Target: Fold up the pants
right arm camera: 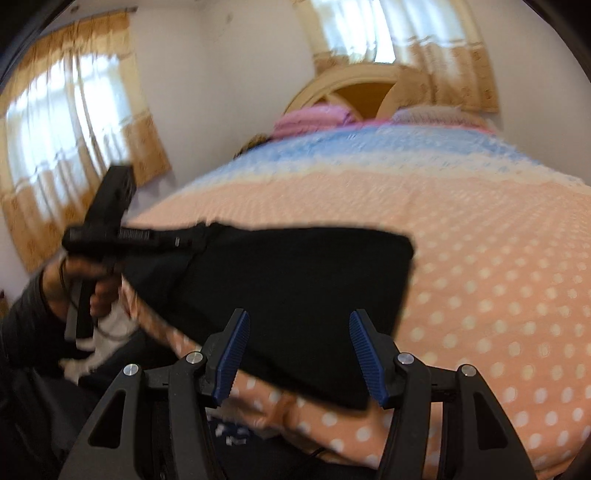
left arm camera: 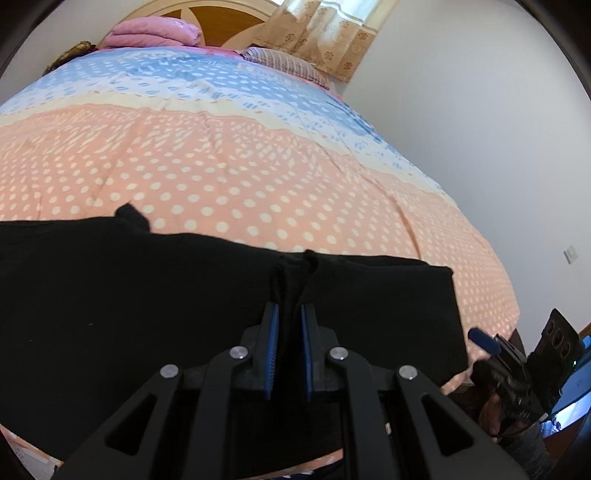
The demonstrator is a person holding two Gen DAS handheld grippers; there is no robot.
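The black pants [left arm camera: 155,295] lie folded across the near edge of the bed. My left gripper [left arm camera: 290,314] is shut on a bunched fold of the pants, with black cloth pinched between its blue pads. In the right wrist view the pants [right arm camera: 295,295] form a dark slab, lifted at its left end where the left gripper [right arm camera: 184,238] holds it. My right gripper [right arm camera: 299,325] is open and empty, hovering just above the near edge of the pants. It also shows at the bed's right edge in the left wrist view [left arm camera: 484,341].
The bed is covered by a quilt [left arm camera: 240,158] with pink dotted and blue bands. Pink folded bedding [left arm camera: 155,33] and a striped pillow [left arm camera: 288,61] lie by the headboard. A white wall [left arm camera: 480,129] is on the right, curtained windows [right arm camera: 66,129] on the left.
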